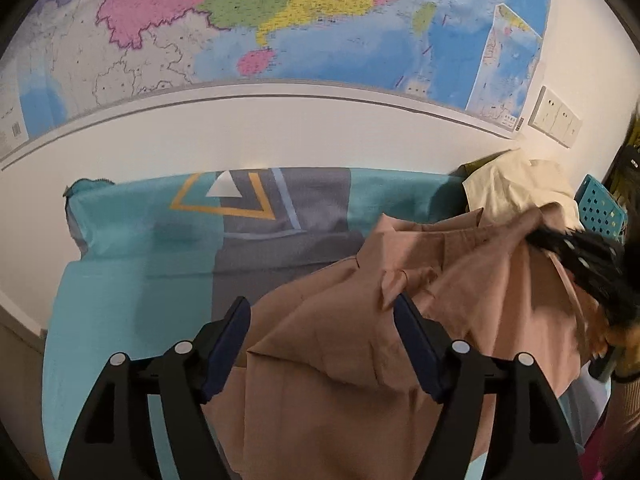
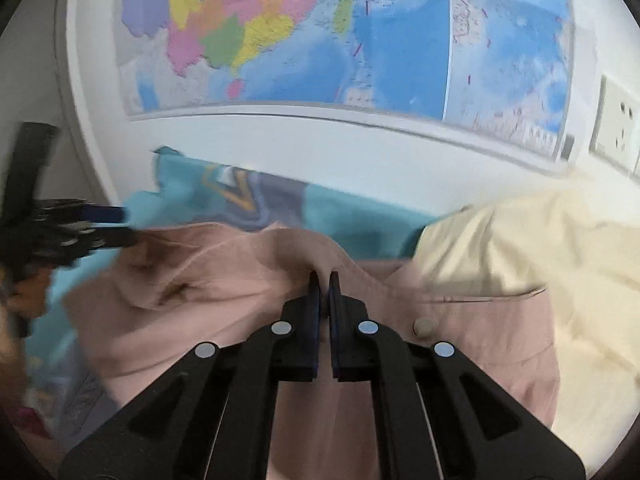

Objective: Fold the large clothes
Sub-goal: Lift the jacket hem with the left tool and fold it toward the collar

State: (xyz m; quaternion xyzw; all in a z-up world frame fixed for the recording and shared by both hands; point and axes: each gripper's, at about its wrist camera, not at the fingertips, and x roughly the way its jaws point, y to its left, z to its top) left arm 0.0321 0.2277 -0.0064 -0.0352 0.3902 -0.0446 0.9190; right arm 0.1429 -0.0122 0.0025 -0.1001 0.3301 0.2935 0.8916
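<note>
**Pink garment: right edge gripped, left edge pending**

Pink garment [image 1: 360, 360] lying rumpled on the near right part of the teal bedsheet [image 1: 120, 280], overlapping a cream garment [image 2: 540, 248] at far right. Not yet flat; no fold line formed. Judged step: taking hold of the garment for spreading or a first fold.

Right gripper [image 2: 324, 280] pressed together, pinching a ridge of pink fabric near a button [image 2: 425, 326]. Left gripper [image 1: 322, 306] spread wide above the cloth, nothing clamped.

Next move, as judged: lower left gripper onto a free edge, close on one layer only, then tension cloth between both grips. Avoid catching the bedsheet beneath.
</note>
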